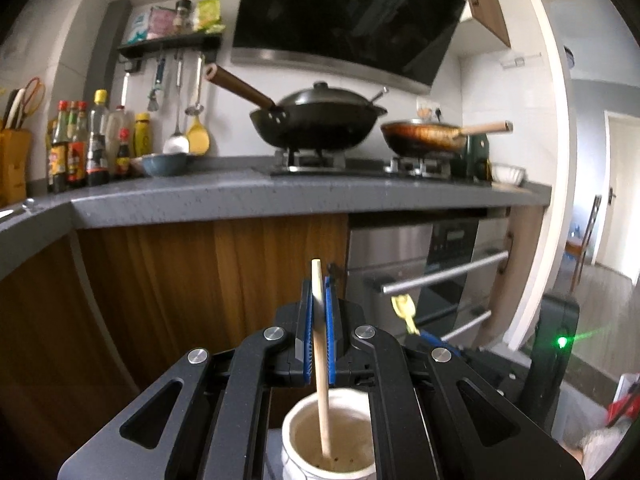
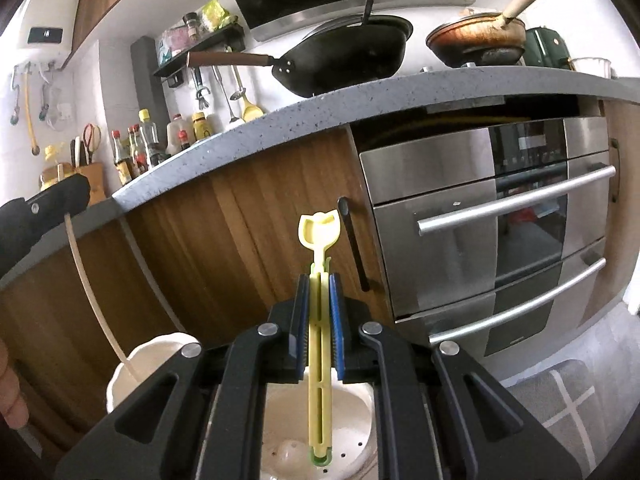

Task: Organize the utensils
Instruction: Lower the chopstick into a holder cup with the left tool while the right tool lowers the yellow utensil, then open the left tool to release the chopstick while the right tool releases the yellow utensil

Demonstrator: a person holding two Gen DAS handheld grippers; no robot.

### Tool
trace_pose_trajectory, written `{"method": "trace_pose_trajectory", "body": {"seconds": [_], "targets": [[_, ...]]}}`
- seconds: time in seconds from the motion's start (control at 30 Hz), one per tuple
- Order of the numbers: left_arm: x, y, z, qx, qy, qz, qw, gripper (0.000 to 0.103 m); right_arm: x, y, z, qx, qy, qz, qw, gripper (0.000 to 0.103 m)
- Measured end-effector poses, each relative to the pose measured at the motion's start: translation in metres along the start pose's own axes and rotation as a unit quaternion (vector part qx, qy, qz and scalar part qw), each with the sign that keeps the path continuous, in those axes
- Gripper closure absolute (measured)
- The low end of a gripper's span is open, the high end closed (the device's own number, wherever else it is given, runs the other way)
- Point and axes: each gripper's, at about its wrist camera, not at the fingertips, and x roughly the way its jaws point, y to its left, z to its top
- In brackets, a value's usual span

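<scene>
My left gripper (image 1: 319,308) is shut on a wooden chopstick (image 1: 321,364) that stands nearly upright, its lower end inside a white ceramic holder (image 1: 296,424) below the jaws. My right gripper (image 2: 319,304) is shut on a yellow plastic utensil (image 2: 320,360) with a tulip-shaped top; its lower end reaches into a white holder with drain holes (image 2: 356,416). In the right wrist view the left gripper (image 2: 44,208) shows at the far left, with the chopstick (image 2: 94,292) running down into a white holder (image 2: 120,376). The yellow utensil (image 1: 405,308) shows in the left wrist view.
A grey countertop (image 1: 280,200) runs ahead with a black wok (image 1: 316,120) and a frying pan (image 1: 424,136) on the stove, sauce bottles (image 1: 88,144) and a knife block (image 1: 14,160) at left. Wooden cabinet doors (image 2: 260,220) and a steel oven with bar handles (image 2: 516,200) lie below.
</scene>
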Motion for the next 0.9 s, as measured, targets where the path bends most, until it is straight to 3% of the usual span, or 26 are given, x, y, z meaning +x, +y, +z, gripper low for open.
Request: {"method": "trace_pose_trajectory", "body": {"seconds": [0.3, 0.6, 0.9], "targets": [[0.015, 0.004, -0.019, 0.0, 0.043, -0.011, 0.999, 0.097, -0.009, -0.001, -0.017, -0.017, 0.012, -0.001, 1.0, 0.093], [0.029, 0.016, -0.036, -0.02, 0.09, -0.018, 0.9955, 0.097, -0.029, 0.004, -0.03, -0.043, 0.053, 0.015, 0.998, 0.093], [0.029, 0.015, -0.043, -0.014, 0.099, -0.013, 0.9949, 0.097, -0.031, 0.011, -0.038, -0.061, 0.08, 0.008, 0.995, 0.093]]}}
